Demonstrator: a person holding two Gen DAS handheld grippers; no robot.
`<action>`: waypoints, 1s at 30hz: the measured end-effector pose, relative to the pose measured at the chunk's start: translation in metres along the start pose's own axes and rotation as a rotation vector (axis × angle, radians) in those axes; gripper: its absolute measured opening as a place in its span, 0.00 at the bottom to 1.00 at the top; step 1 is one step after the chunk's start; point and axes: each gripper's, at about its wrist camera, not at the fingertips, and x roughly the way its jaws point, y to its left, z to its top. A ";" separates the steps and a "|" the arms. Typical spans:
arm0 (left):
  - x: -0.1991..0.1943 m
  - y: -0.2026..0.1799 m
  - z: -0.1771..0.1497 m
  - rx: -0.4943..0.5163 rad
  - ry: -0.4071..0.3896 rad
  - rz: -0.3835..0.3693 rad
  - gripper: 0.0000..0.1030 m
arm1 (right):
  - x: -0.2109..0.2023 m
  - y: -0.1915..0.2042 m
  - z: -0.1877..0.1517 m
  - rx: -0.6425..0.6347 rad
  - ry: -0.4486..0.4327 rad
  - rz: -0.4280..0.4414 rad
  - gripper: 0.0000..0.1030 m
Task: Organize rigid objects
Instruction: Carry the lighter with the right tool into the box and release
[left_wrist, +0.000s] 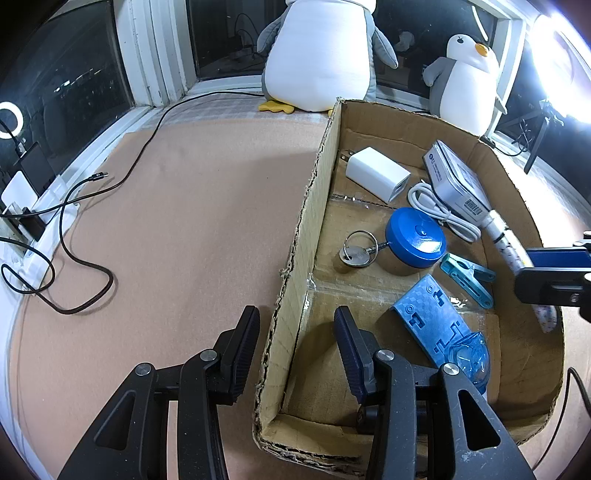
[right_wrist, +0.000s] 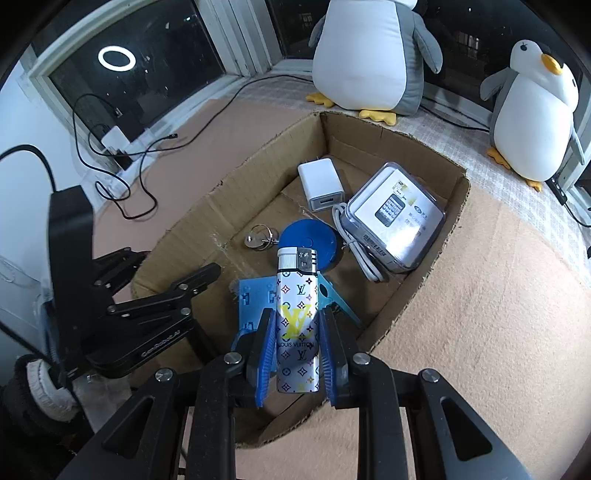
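Dark night windows (left_wrist: 66, 74) behind a tan-covered table (left_wrist: 184, 221), ring-light reflection (right_wrist: 115, 58).

White lighter (right_wrist: 297, 317) up front, scattered with small multicoloured monogram marks and 1 big yellow logo, silver cap on top. Blue pads on black fingers (right_wrist: 266, 354) either side. Brown cardboard box (left_wrist: 306, 206) on a tan mat (left_wrist: 192, 206). Inside: white charger (left_wrist: 376, 173), white cable (left_wrist: 439, 210), deep blue round disc (left_wrist: 415, 236), silver key (left_wrist: 356, 254), teal clip (left_wrist: 467, 275), light blue plate (left_wrist: 432, 317) with a woven texture. 2 penguin toys (right_wrist: 364, 55), white bellies, grey wings, yellow feet. Black cord (left_wrist: 74, 206) across the mat.
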 end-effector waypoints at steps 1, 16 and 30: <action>0.000 0.000 0.000 0.000 0.000 -0.001 0.44 | 0.002 0.001 0.000 -0.002 0.004 -0.007 0.20; -0.001 -0.001 -0.001 -0.003 -0.001 -0.002 0.44 | 0.016 0.010 0.002 -0.037 0.015 -0.054 0.21; -0.001 -0.001 -0.001 -0.004 0.000 -0.004 0.44 | 0.002 0.007 0.003 -0.017 -0.018 -0.041 0.26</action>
